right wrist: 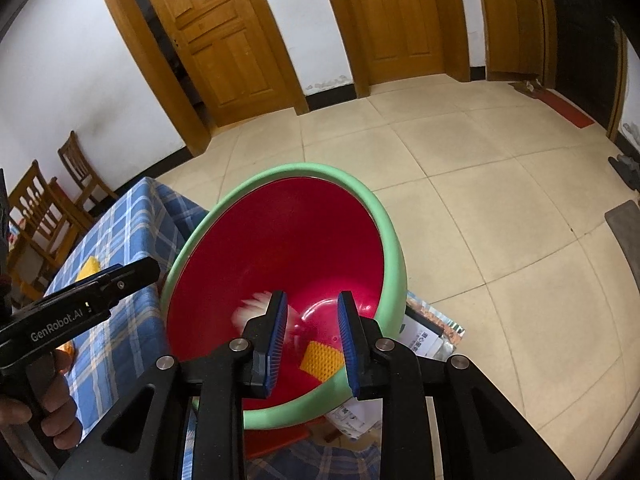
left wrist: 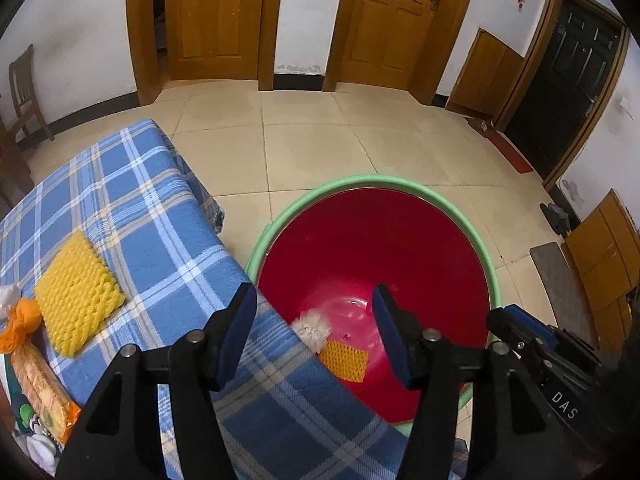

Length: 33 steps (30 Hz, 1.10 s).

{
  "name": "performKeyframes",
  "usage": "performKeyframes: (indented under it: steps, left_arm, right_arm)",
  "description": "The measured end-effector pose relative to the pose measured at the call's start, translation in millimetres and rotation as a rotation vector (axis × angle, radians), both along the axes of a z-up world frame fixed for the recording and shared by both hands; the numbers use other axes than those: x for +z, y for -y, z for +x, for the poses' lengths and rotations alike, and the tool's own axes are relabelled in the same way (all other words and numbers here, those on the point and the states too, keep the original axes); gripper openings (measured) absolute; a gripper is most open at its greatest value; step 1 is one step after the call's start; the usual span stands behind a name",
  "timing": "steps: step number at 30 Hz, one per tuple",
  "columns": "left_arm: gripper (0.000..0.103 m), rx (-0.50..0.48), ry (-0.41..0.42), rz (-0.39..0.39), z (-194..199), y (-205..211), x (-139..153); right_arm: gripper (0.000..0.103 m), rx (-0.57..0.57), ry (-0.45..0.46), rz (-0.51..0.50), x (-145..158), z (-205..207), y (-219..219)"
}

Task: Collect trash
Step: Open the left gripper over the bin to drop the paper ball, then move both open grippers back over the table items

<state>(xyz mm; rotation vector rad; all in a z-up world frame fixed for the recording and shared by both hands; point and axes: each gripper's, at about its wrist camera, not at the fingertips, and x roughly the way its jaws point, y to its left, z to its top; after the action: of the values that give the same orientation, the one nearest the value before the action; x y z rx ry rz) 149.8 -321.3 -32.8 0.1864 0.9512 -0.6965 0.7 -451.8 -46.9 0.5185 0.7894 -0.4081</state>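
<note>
A red basin with a green rim [left wrist: 472, 220] [right wrist: 360, 192] stands on the floor beside the table. Inside lie a yellow foam net [left wrist: 345, 360] [right wrist: 322, 360] and a crumpled white tissue [left wrist: 314, 330], which is blurred in the right wrist view [right wrist: 250, 308]. My left gripper [left wrist: 314, 340] is open and empty over the table edge and basin. My right gripper [right wrist: 312, 344] is open and empty above the basin. On the table lie a larger yellow foam net [left wrist: 76, 294], an orange bag [left wrist: 20, 324] and a biscuit packet [left wrist: 42, 392].
The table has a blue plaid cloth [left wrist: 160, 232]. Printed packaging [right wrist: 428, 332] lies on the floor by the basin. Wooden chairs [right wrist: 44, 208] stand at the left. Tiled floor [left wrist: 320, 140] stretches to wooden doors [left wrist: 216, 16].
</note>
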Motion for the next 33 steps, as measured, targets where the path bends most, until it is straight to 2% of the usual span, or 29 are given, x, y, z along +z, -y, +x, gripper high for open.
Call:
performKeyframes:
  steps: [5,7,8,33]
  left_arm:
    - [0.060,0.027,-0.012,-0.013,-2,-13,4]
    - [0.060,0.036,-0.014,-0.015,-2,-19,5]
    - [0.060,0.040,-0.014,-0.016,-4,-23,5]
    - [0.060,0.215,0.050,-0.049,-34,-128,44]
  right_arm:
    - [0.027,0.005,0.006,-0.011,6,-3,-5]
    - [0.041,0.006,0.009,-0.016,10,-3,-8]
    - [0.042,0.005,0.013,-0.021,12,-4,-10]
    - [0.042,0.107,0.039,-0.080,44,0,-74]
